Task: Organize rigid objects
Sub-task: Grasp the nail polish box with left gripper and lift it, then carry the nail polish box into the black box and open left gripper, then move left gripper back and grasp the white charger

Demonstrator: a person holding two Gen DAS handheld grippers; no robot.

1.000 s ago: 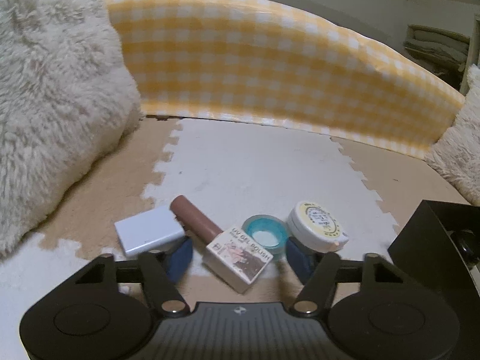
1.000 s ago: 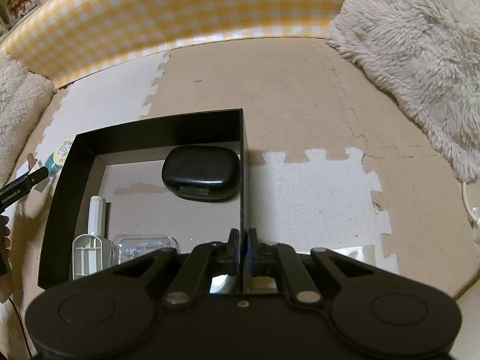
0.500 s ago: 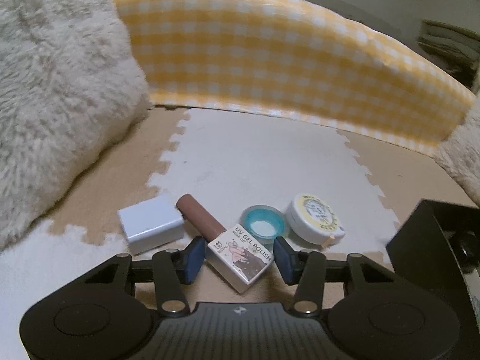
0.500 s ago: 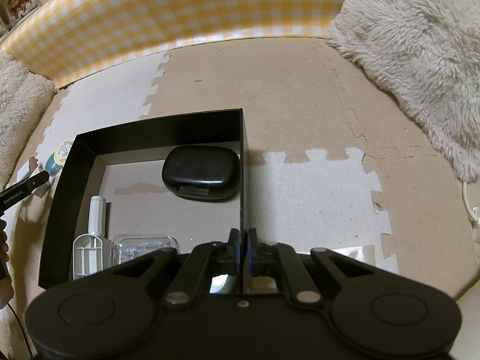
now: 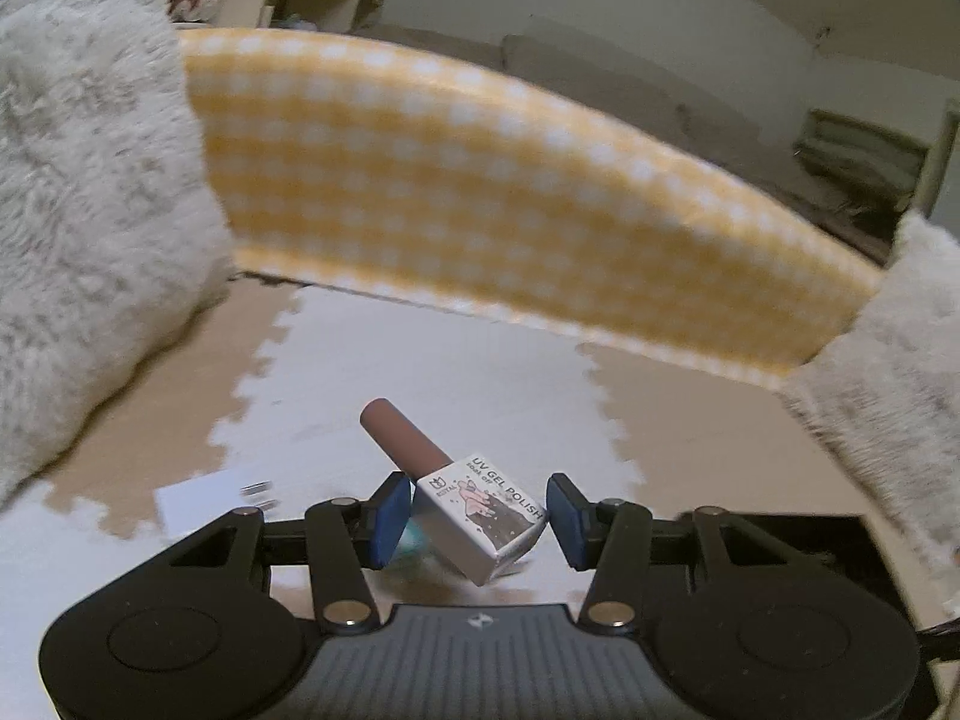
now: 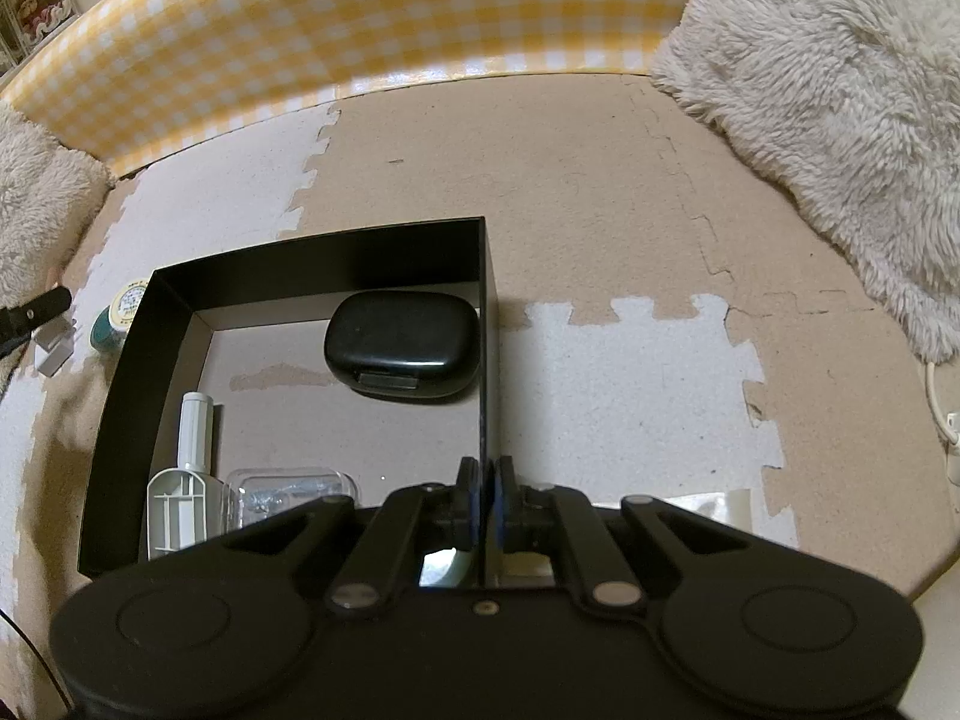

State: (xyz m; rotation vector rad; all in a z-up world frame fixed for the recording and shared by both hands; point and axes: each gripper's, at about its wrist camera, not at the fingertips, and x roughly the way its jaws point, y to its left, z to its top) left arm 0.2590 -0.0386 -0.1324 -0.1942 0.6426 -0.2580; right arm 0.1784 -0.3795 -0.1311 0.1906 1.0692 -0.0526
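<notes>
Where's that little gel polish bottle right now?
In the left wrist view the gel polish bottle sits low in the centre, held tilted between the left gripper's blue pads, brown cap pointing toward the yellow checked barrier.

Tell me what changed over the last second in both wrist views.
The left gripper closed its jaws on the gel polish bottle and has lifted it off the foam mat; the white block and the small jars were left below. The right gripper stayed shut on the wall of the black box, whose contents, including the black case, did not move.
</notes>
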